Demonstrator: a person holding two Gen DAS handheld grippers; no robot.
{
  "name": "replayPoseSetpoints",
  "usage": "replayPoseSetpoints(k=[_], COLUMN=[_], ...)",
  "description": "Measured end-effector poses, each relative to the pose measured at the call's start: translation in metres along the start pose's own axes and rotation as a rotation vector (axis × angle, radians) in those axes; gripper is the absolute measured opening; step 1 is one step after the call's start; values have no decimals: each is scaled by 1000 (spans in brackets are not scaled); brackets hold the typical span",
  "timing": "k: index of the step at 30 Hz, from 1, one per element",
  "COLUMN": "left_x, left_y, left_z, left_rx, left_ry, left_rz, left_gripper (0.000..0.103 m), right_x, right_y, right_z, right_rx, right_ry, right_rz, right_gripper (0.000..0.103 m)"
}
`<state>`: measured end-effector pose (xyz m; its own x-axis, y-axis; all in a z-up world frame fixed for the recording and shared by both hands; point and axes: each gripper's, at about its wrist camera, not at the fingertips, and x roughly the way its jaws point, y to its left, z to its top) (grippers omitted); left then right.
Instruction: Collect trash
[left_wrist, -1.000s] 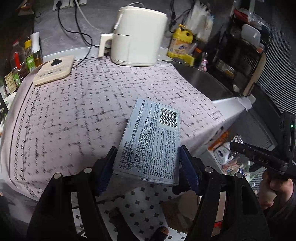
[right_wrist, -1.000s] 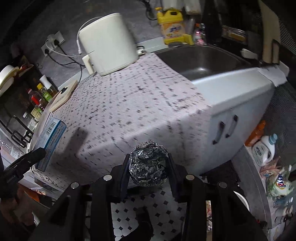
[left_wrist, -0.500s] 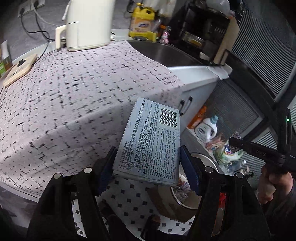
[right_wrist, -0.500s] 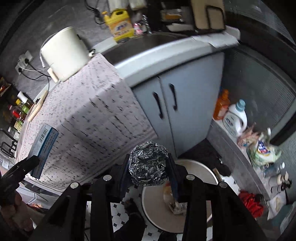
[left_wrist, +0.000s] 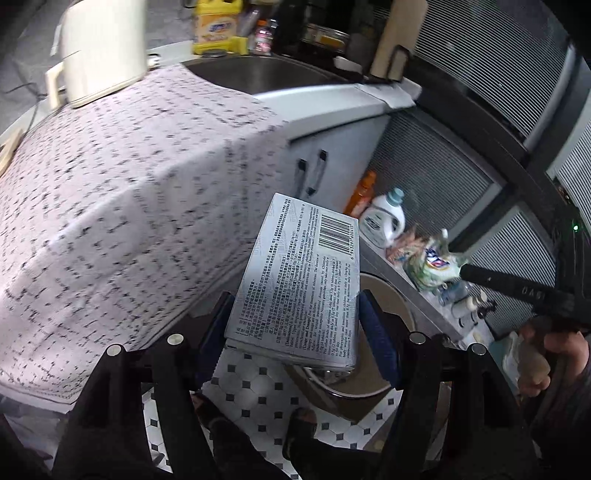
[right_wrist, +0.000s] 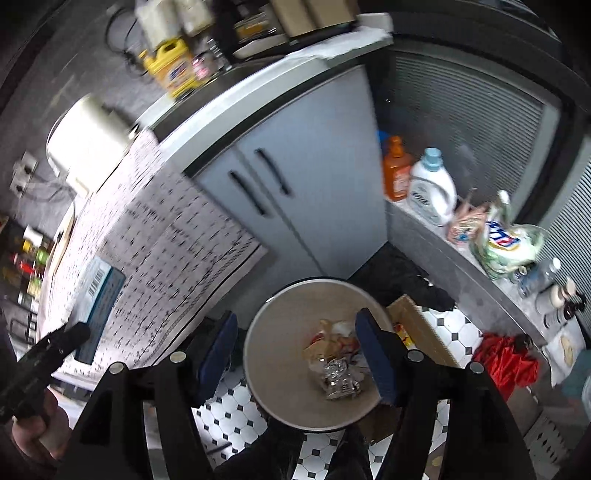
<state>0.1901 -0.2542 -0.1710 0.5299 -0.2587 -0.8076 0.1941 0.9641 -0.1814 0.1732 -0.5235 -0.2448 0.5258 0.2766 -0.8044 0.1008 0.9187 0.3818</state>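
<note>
My left gripper (left_wrist: 295, 332) is shut on a flat grey-blue carton (left_wrist: 299, 280) with a barcode, held past the counter's edge and partly over the round trash bin (left_wrist: 384, 295) on the floor. The same carton (right_wrist: 98, 299) shows at the far left of the right wrist view. My right gripper (right_wrist: 295, 350) hangs right above the round trash bin (right_wrist: 266, 332); its jaws are opening and nothing is between them. A crumpled foil ball (right_wrist: 338, 374) lies inside the bin on other scraps.
A counter under a patterned cloth (left_wrist: 110, 184) fills the left, with a white appliance (left_wrist: 103, 48) and a sink (left_wrist: 258, 74) behind. Grey cabinet doors (right_wrist: 295, 192) stand beside the bin. Detergent bottles (right_wrist: 430, 188) and bags sit on a low ledge at the right. A brown cardboard box (right_wrist: 417, 325) touches the bin.
Both grippers swung from over the counter to above the floor bin. The right gripper opened and the foil ball dropped into the bin. The left still grips the carton.
</note>
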Motion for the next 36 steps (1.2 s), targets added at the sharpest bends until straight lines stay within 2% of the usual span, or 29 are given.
replayPoseSetpoints(k=[7, 11, 12, 14, 20, 28, 36], left_x=[24, 44, 48, 53, 47, 16, -31], left_y=[-45, -70, -75, -82, -67, -33, -8], left_z=[-2, -5, -6, -8, -5, -1, 2], left_rx=[73, 119, 135, 160, 132, 49, -51], left_ry=[53, 108, 121, 127, 120, 64, -22], left_rz=[-62, -103, -93, -44, 22, 90, 147], left_gripper=[69, 70, 73, 88, 88, 88, 95], right_x=[-29, -40, -43, -46, -46, -35, -33], right_y=[-51, -74, -79, -86, -92, -67, -25], right_z=[-10, -17, -19, -21, -23, -10, 10], right_rx=[88, 127, 135, 145, 159, 108, 8], right_ry=[-43, -54, -55, -59, -66, -65, -49], right_rz=[-58, -87, -92, -99, -85, -24, 53], right_gripper=[66, 66, 66, 66, 66, 67, 81])
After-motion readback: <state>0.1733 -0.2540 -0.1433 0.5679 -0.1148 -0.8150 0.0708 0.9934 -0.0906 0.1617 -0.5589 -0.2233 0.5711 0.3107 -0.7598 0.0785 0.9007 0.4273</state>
